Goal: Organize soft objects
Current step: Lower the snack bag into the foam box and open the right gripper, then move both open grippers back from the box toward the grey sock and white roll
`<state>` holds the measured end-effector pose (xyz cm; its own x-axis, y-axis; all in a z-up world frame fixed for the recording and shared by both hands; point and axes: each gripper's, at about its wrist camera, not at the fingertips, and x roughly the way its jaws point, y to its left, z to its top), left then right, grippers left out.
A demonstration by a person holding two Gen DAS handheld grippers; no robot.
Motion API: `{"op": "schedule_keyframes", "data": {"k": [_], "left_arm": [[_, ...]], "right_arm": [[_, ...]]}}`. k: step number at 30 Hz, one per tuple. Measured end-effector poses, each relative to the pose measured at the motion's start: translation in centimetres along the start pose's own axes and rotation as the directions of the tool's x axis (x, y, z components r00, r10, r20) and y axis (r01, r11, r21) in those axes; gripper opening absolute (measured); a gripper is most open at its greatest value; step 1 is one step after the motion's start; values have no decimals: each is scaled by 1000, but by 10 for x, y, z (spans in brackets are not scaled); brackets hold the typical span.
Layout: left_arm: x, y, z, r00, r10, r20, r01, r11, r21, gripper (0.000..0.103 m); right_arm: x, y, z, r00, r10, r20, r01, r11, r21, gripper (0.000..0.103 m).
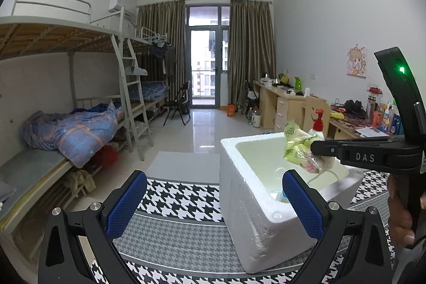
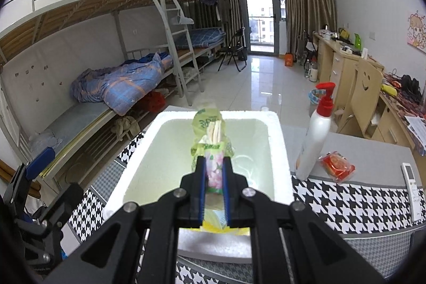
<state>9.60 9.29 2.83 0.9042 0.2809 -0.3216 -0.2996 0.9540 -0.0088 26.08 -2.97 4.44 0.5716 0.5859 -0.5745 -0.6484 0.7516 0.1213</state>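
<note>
**Black grippers with blue pads**

The left gripper (image 1: 214, 200) is a black frame with silver screws and blue, mesh-textured pads (image 1: 127, 204). The right gripper (image 2: 213, 185) is black too, lettered "DAS", with a green light (image 1: 401, 69) on its handle.

crumpled green tissue pack (image 2: 210, 148) held above white foam box (image 2: 277, 140).

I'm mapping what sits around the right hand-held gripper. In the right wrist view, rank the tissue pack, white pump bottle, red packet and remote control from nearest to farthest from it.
1. Tissue pack: clamped between the right hand-held gripper pads, over the foam box.
2. White pump bottle: upright, right of the box.
3. Red packet: just beyond the bottle.
4. Remote control: far right edge.
</note>
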Motion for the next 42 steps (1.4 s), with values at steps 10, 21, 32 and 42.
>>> {"op": "schedule_keyframes", "data": {"k": [10, 21, 32, 42], "left_arm": [[0, 5, -5, 1000, -10, -19, 10, 1000, -11, 102], [-1, 1, -8, 999, -7, -36, 7, 1000, -6, 102], [-19, -13, -7, 999, -35, -12, 35, 999, 9, 102], [-32, -17, -4, 997, -77, 3, 77, 997, 0, 102]], "right_arm": [[5, 8, -5, 1000, 11, 2, -11, 1000, -23, 75], [-11, 7, -14, 999, 35, 23, -35, 999, -10, 77], [-42, 0, -23, 995, 55, 85, -57, 998, 16, 81], [-63, 0, -29, 991, 42, 127, -42, 999, -2, 81]]}}
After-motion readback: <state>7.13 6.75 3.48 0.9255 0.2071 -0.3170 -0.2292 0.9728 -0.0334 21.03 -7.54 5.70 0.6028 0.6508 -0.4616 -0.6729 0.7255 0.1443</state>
